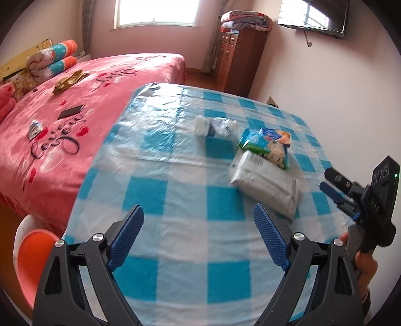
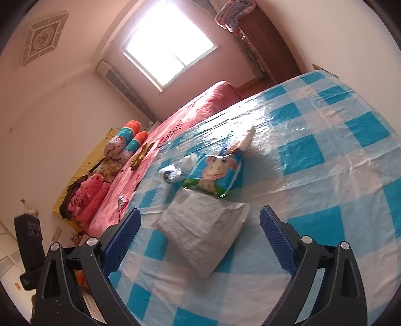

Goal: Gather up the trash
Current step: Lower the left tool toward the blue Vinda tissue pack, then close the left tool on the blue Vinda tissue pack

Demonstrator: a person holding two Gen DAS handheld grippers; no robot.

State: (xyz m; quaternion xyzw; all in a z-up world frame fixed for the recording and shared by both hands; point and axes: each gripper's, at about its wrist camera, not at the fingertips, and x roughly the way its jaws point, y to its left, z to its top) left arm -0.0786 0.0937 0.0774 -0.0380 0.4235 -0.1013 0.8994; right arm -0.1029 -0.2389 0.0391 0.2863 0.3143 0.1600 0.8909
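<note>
Right wrist view: grey mailer bag (image 2: 203,225) just ahead of released, empty fingers (image 2: 125,235).

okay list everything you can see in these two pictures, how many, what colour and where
table: one, blue and white check cover under clear plastic, foreground
grey mailer bag: one, on the table, nearest the claws
snack packet: one, blue and green with a cartoon animal, overlapping the mailer's far end
small bottles: looks like two, white, blurred, lying beyond the packet
bed: one, pink cover, left of the table
rolled bedding: orange and teal, at the bed's head
wooden cabinet: one, brown, folded blankets on top
window: one, bright, far wall
left claw: open, empty
right claw: open, empty, mailer just ahead
</note>
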